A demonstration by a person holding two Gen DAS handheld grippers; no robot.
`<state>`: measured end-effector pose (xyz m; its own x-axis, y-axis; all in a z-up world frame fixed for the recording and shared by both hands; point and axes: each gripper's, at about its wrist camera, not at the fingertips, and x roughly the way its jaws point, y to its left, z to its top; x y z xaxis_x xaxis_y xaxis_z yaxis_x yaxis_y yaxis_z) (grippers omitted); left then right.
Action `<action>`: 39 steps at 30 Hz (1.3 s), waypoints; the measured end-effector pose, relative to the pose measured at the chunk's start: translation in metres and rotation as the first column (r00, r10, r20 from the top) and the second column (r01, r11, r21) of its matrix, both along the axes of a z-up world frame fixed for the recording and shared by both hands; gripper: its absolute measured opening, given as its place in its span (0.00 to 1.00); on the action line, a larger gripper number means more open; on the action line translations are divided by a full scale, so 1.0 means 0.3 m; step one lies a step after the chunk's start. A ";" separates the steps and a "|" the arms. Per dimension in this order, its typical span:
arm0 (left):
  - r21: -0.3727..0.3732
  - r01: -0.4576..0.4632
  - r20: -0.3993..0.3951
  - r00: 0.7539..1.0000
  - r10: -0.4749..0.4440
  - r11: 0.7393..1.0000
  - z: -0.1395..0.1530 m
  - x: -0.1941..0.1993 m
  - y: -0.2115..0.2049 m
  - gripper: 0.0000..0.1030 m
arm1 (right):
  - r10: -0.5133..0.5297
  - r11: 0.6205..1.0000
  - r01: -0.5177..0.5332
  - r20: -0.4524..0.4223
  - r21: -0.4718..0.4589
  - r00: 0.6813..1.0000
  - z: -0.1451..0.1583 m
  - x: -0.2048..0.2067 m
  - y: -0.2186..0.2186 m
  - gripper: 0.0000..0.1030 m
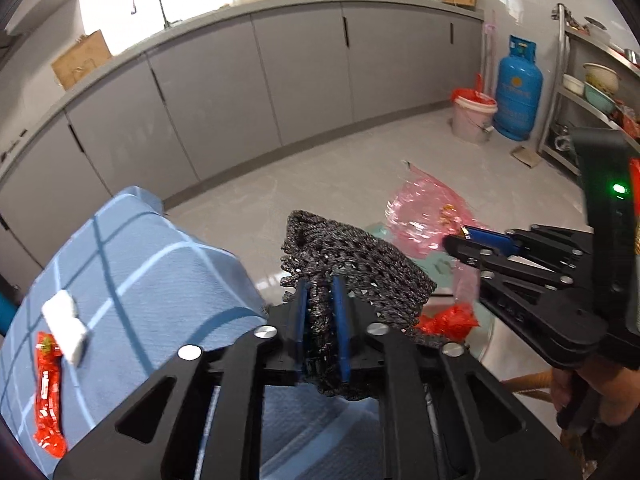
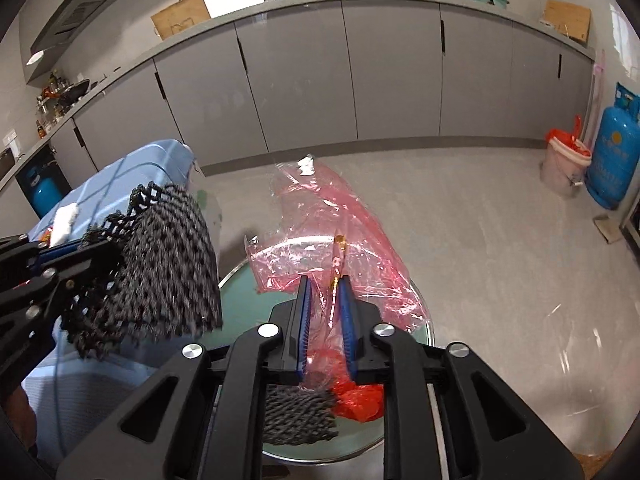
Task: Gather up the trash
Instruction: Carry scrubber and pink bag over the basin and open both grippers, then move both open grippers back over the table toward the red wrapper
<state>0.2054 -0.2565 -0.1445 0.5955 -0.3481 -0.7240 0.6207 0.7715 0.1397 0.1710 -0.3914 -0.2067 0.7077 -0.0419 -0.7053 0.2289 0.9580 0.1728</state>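
A long run of grey cabinets (image 2: 360,80) under a grey counter is seen across the back of the room, and everything else is placed from it. In front of the cabinets, toward the cameras, a surface covered by a blue checked cloth (image 1: 132,264) is seen at the left, and a round glass-topped table (image 2: 424,332) lies just right of the cloth. Far along the cabinets to the right, a blue gas cylinder (image 1: 519,88) stands on the floor with a pale bucket lined in red plastic (image 1: 474,114) just beside it.

A dark grey woven mesh mat (image 1: 352,264) is held up off the table, clenched between the blue pads of the left tongs (image 1: 320,312). A crumpled pink transparent plastic bag (image 2: 340,248) is spread over the table's far side, and its near end is grasped by the right tongs (image 2: 325,320). A crumpled red plastic scrap (image 2: 358,400) lies on the glass just below the right tongs. On the cloth, a folded white tissue (image 1: 66,328) and a red snack wrapper (image 1: 48,392) are seen lying just beside each other.
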 end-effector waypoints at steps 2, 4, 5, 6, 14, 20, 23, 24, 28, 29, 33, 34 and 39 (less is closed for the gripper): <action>0.005 -0.002 0.001 1.000 0.002 1.000 -0.010 0.001 0.003 0.52 | -0.003 1.000 0.003 0.004 0.008 1.000 -0.025 0.009 -0.011 0.38; -0.001 -0.002 0.003 1.000 0.002 1.000 -0.012 -0.005 0.013 0.61 | -0.003 1.000 0.004 -0.024 0.013 1.000 -0.056 0.022 -0.027 0.38; 0.001 0.000 0.005 1.000 0.000 1.000 -0.011 -0.007 0.013 0.61 | -0.007 1.000 0.008 -0.029 0.016 1.000 -0.065 0.025 -0.035 0.39; 0.004 -0.003 0.008 1.000 0.003 1.000 -0.010 -0.006 0.016 0.64 | -0.010 1.000 0.011 -0.035 0.017 0.999 -0.069 0.026 -0.039 0.40; -0.020 -0.054 0.047 0.997 0.055 0.998 0.036 0.000 0.067 0.82 | 0.000 0.999 0.001 -0.016 0.035 1.000 -0.061 -0.002 -0.042 0.58; -0.021 -0.107 0.089 0.990 0.109 0.994 0.077 -0.006 0.143 0.82 | -0.022 0.998 0.021 0.018 0.051 1.000 -0.014 -0.025 -0.038 0.63; -0.012 -0.150 0.103 0.983 0.150 0.989 0.090 -0.004 0.209 0.84 | -0.031 0.998 0.030 0.025 0.054 0.999 0.006 -0.035 -0.026 0.64; -0.008 -0.171 0.109 0.979 0.171 0.985 0.093 -0.003 0.242 0.84 | -0.034 0.998 0.032 0.028 0.056 0.999 0.013 -0.037 -0.020 0.65; 0.010 -0.243 0.121 0.963 0.240 0.970 0.095 0.012 0.344 0.84 | -0.032 0.998 0.029 0.039 0.064 0.999 0.035 -0.037 0.018 0.69; 0.013 -0.259 0.123 0.959 0.256 0.966 0.096 0.016 0.365 0.84 | -0.025 0.998 0.022 0.042 0.064 0.999 0.041 -0.033 0.035 0.70; 0.023 -0.330 0.128 0.937 0.325 0.944 0.096 0.045 0.474 0.84 | 0.019 0.998 -0.022 0.046 0.060 0.999 0.064 -0.006 0.125 0.70; 0.023 -0.349 0.130 0.930 0.344 0.937 0.096 0.051 0.505 0.84 | 0.030 0.998 -0.033 0.046 0.059 0.998 0.071 0.001 0.145 0.71; 0.023 -0.442 0.135 0.890 0.435 0.897 0.095 0.091 0.667 0.84 | 0.101 0.994 -0.104 0.066 0.045 0.993 0.117 0.032 0.283 0.77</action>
